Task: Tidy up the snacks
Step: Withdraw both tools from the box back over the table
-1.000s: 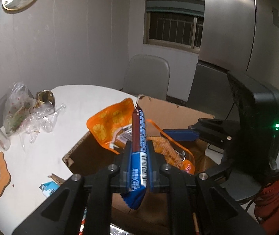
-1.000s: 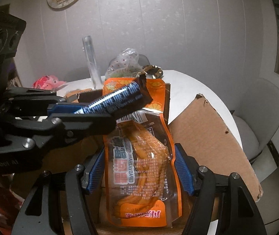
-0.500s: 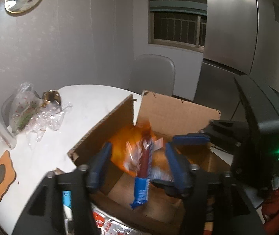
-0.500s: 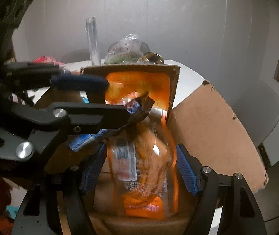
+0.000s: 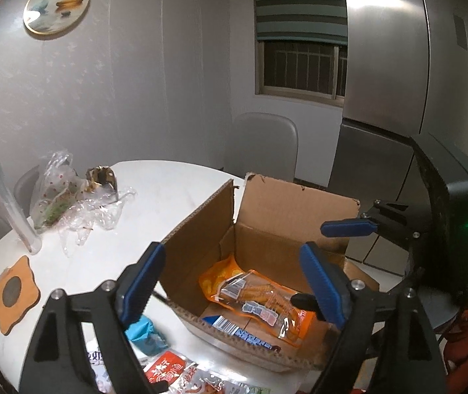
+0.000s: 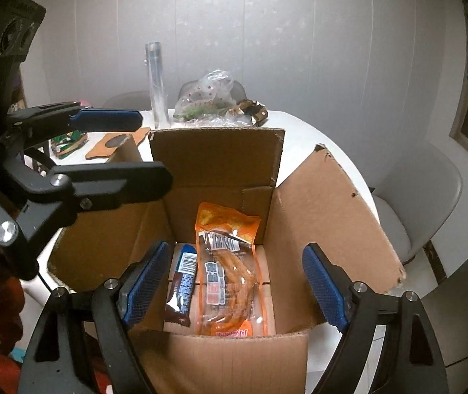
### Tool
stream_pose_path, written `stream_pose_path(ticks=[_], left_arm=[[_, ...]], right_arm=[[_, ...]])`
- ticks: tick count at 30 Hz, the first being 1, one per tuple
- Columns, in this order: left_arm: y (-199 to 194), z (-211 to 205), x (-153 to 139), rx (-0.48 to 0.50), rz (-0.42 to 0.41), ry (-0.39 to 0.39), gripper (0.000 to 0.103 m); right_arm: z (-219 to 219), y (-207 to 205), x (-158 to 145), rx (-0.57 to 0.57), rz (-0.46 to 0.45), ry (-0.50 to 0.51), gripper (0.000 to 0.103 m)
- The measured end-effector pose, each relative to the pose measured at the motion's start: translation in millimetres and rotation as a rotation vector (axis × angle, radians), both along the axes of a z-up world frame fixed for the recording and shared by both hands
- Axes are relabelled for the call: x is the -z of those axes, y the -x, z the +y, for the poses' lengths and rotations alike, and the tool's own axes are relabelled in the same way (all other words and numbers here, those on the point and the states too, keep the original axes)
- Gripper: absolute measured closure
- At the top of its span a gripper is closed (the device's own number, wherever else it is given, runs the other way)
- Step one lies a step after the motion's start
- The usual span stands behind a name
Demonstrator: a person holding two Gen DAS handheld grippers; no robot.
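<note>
Both snacks seen lying flat on floor of cardboard box. Orange pouch and blue-brown bar laid side by side, touching, long axes running away from right gripper, directly below it. Right gripper nearer; jaws spread wide, nothing held. Left gripper likewise wide, empty, box approached crosswise. Loose packets spotted just beside box, nearer left gripper, probably next.

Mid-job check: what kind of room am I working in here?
Most likely a home kitchen or dining area: a steel fridge by a barred window, a round white table with padded chairs, and decorative plates on the wall.
</note>
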State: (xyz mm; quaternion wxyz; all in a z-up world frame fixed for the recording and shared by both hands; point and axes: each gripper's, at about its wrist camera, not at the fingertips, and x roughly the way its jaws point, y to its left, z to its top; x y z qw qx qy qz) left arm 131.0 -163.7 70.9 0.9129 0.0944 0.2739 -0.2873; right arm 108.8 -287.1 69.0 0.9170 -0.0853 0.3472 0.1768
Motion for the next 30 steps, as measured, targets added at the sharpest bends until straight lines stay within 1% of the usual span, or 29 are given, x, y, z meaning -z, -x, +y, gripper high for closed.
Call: stream_pose_path(ticks=[4, 7, 11, 12, 13, 17, 19, 21, 26, 28, 30], left_arm=[[8, 9, -5, -0.007, -0.017, 0.011, 0.021], [16, 18, -10, -0.012, -0.031, 0.020, 0.021], [27, 35, -17, -0.024, -0.048, 0.040, 0.021], [30, 40, -18, -0.030, -0.055, 0.045, 0.021], [33, 47, -21, -0.038, -0.062, 0.052, 0.020], [43, 76, -27, -0.087, -0.077, 0.078, 0.020], [46, 91, -28, -0.117, -0.081, 0.085, 0.020], [53, 110, -26, -0.153, -0.084, 0.090, 0.020], [66, 160, -13, -0.255, -0.071, 0.101, 0.020], [69, 176, -6, -0.290, -0.058, 0.101, 0.020], [74, 194, 8, -0.330, -0.040, 0.096, 0.020]], right_arm=[[-9, 19, -9, 0.012, -0.031, 0.004, 0.017], [-10, 29, -18, 0.029, -0.056, 0.012, 0.006], [-8, 42, -33, 0.042, -0.097, 0.025, 0.006], [-7, 46, -38, 0.041, -0.109, 0.025, 0.005], [-5, 50, -42, 0.037, -0.121, 0.024, 0.000], [7, 67, -60, 0.007, -0.189, 0.007, 0.000], [19, 74, -68, -0.015, -0.222, 0.004, 0.000], [35, 81, -73, -0.060, -0.250, 0.003, 0.000], [80, 90, -75, -0.205, -0.229, -0.007, 0.000], [101, 94, -71, -0.250, -0.239, 0.008, 0.000], [120, 97, -63, -0.293, -0.243, 0.028, 0.000]])
